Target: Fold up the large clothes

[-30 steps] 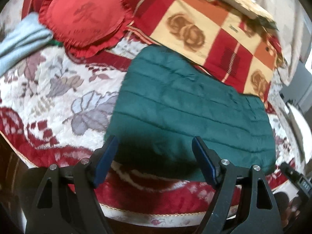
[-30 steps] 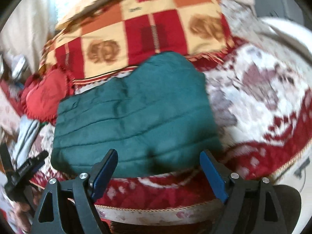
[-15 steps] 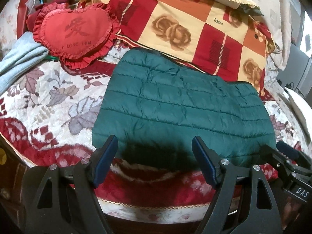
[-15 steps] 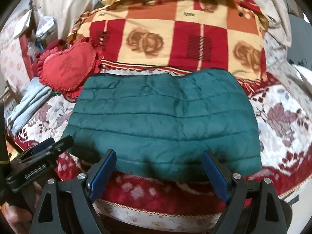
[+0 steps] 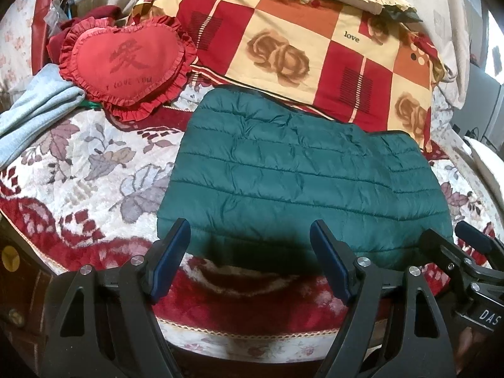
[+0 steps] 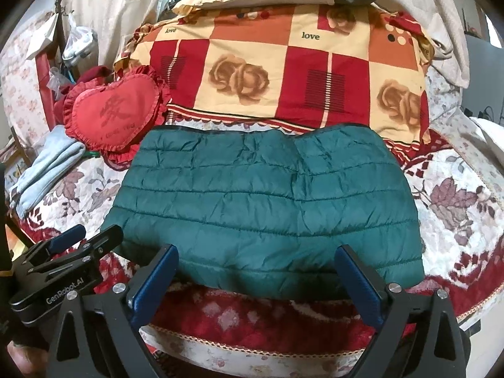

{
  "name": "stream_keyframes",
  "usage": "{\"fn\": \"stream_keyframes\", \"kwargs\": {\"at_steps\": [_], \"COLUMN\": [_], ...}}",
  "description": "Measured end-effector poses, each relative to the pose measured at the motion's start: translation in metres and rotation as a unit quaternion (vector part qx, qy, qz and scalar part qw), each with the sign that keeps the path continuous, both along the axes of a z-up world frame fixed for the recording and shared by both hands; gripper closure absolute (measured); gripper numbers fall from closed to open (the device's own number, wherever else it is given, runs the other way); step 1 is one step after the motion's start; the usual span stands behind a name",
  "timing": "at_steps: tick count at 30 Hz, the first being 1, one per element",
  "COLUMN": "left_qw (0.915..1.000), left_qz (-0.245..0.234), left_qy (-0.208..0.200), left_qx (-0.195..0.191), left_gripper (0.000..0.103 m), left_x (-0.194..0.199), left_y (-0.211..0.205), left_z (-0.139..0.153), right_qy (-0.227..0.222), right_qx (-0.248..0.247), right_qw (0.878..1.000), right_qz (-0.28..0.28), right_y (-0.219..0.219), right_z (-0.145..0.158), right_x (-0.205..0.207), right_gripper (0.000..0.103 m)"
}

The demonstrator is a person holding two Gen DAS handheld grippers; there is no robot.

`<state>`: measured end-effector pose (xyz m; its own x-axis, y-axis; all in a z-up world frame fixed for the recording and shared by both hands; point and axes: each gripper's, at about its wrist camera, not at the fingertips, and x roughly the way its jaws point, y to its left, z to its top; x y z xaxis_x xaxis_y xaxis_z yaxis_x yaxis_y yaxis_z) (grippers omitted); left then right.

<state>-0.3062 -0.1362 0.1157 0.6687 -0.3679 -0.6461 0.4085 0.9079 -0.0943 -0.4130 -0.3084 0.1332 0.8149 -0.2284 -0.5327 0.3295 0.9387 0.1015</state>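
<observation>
Two grippers, left [image 5: 250, 253] jaws spread, right [image 6: 256, 280] jaws opening, both empty, near folded green jacket [image 6: 267, 201].

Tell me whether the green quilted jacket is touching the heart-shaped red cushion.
Apart. In the left wrist view a strip of floral bedspread shows between the green quilted jacket and the heart-shaped red cushion.

Both grippers hover side by side at the bed's near edge: left gripper [image 5: 250, 260] wide and empty, right gripper [image 6: 256, 283] spreading its fingers, holding nothing.
</observation>
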Motion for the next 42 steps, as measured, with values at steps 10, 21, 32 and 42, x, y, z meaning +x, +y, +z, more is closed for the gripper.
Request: {"fn": "stream_keyframes", "kwargs": {"at_steps": [10, 21, 32, 42], "left_qw": [0.9998, 0.999, 0.9965, 0.9978], "left_qz": [-0.003, -0.007, -0.005, 0.003], "left_qy": [-0.009, -0.022, -0.053, -0.041], "left_qx": [0.019, 0.038, 0.064, 0.052], "left_gripper": [0.024, 0.024, 0.024, 0.024], "left_x": [-0.005, -0.008, -0.013, -0.008], "left_y": [-0.003, -0.007, -0.011, -0.007], "left_z": [-0.001, -0.004, -0.005, -0.003], "right_qy": [0.002, -0.001, 0.0, 0.003], "right_qx": [0.006, 0.028, 0.03, 0.031], "right_qw": [1.0, 1.0, 0.999, 0.999], "right_qz": [-0.005, -0.012, -0.014, -0.011], "right_y": [-0.003, -0.013, -0.015, -0.014], "right_z": [-0.004, -0.006, -0.008, -0.01], "right_x": [-0.001, -0.004, -0.004, -0.002], "right_gripper": [0.005, 0.005, 0.005, 0.005]}}
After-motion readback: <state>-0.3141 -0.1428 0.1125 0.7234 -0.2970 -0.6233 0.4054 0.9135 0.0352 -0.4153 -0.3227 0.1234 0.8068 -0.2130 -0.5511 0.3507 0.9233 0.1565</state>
